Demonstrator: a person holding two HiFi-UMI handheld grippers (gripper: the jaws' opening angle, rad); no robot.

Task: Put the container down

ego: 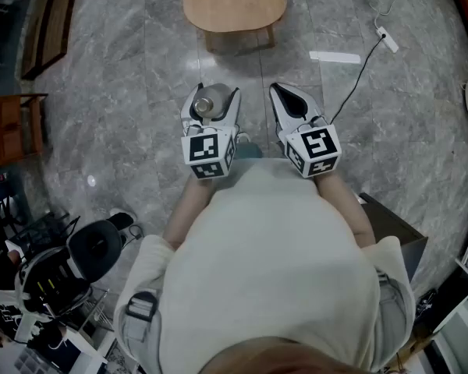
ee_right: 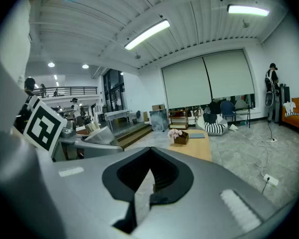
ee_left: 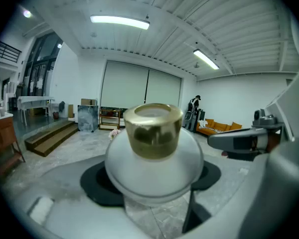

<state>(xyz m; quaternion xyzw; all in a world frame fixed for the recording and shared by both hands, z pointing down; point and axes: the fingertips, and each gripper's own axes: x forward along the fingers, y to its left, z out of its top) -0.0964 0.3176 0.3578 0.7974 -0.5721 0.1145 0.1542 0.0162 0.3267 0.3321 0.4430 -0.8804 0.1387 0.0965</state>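
The fingers (ee_left: 60,198) of the left gripper (ego: 210,98) clamp the round container (ee_left: 154,153); those of the right gripper (ee_right: 149,176) are together, empty. On such a curved body the grip may slip, dropping it on the floor (ego: 125,92)

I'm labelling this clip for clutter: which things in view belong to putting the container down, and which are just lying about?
Belongs to the job:
container, gripped by the left gripper
wooden table ahead, possibly where it goes

Just lying about:
right gripper, jaws together and empty
power strip on the floor
flower box on the table
black chair
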